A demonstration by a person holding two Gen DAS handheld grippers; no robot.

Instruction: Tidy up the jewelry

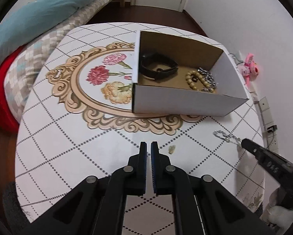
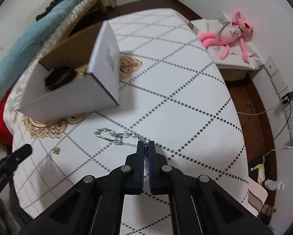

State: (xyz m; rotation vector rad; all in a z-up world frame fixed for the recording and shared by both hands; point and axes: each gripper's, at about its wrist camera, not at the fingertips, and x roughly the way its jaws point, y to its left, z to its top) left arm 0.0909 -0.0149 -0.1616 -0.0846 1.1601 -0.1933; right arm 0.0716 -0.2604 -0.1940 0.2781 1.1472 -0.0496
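A white cardboard box (image 1: 185,103) stands on the table and holds a black band (image 1: 158,68), a wooden bead bracelet (image 1: 195,79) and a metal chain bracelet (image 1: 208,77). A silver chain necklace (image 2: 115,136) lies on the tablecloth in front of the box; it also shows in the left wrist view (image 1: 225,136). My right gripper (image 2: 146,144) is shut on the necklace's near end. My left gripper (image 1: 148,145) is shut and empty, just above the cloth. A small gold pendant (image 1: 172,149) lies right of the left gripper's tips.
The round table (image 1: 68,137) has a white checked cloth with a flower print. A bed with blue quilt (image 1: 39,15) is at the left. A pink plush toy (image 2: 230,35) lies on a stool near the wall. Wall sockets and cables (image 2: 289,105) are at the right.
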